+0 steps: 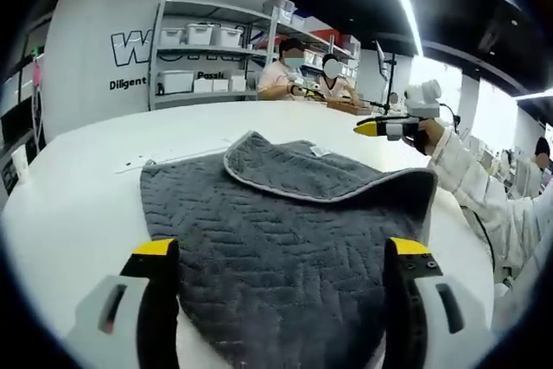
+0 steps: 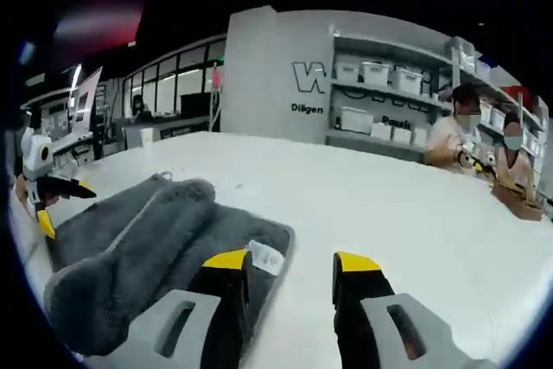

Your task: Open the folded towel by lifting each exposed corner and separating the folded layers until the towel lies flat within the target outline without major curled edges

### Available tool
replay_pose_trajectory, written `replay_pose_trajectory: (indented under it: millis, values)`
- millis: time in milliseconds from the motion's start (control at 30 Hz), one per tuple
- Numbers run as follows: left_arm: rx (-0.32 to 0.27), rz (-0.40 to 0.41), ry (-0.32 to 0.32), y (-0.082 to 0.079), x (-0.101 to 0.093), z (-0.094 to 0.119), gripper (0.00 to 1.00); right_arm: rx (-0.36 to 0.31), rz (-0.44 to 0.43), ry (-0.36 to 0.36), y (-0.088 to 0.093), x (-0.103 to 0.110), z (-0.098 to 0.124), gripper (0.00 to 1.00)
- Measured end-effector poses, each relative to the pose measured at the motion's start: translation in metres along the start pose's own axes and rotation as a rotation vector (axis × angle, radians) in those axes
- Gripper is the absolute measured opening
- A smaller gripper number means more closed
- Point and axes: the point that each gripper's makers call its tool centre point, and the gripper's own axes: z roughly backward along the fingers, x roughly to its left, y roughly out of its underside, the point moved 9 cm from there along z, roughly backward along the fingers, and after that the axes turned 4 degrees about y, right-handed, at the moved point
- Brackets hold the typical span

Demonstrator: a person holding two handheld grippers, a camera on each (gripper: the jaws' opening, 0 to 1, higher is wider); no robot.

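Left gripper view: left claw (image 1: pixel 281 252) spread wide over grey towel (image 1: pixel 276 222); right claw (image 2: pixel 289 261) apart above white table (image 2: pixel 415 205).

Bare white table (image 2: pixel 415 205) lies open all round the grey towel (image 1: pixel 285 231).

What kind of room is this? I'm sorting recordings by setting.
Probably a lab or workshop, not a home: a large white table holding a grey towel, metal shelving stacked with storage bins, wall lettering, and masked people working at the far end.
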Motion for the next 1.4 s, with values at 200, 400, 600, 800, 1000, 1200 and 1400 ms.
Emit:
replay_pose_trajectory:
  millis: [200,400,600,800,1000,1200,1400]
  values:
    - [0.009,-0.004,-0.001,0.001,0.000,-0.001,0.98,0.021,-0.012,-0.032,-0.014,-0.001,-0.022,0.34]
    - [0.008,-0.014,-0.001,0.000,-0.003,-0.001,0.98,0.058,-0.035,-0.042,-0.009,-0.004,-0.044,0.35]
    - [0.026,-0.035,-0.001,0.001,-0.005,-0.002,0.98,0.079,-0.042,-0.073,-0.006,-0.006,-0.062,0.25]
    - [0.026,-0.037,-0.011,0.000,-0.003,-0.001,0.98,0.094,-0.037,-0.078,-0.006,-0.013,-0.081,0.19]
    - [0.030,-0.040,-0.015,0.001,-0.004,-0.002,0.98,0.113,-0.020,-0.067,-0.002,-0.014,-0.091,0.17]
    - [0.022,-0.052,-0.017,-0.001,-0.004,0.001,0.97,0.176,0.011,-0.058,0.014,-0.014,-0.109,0.15]
    - [0.023,-0.050,-0.015,-0.001,-0.004,0.001,0.97,0.176,-0.015,-0.073,0.017,-0.015,-0.112,0.09]
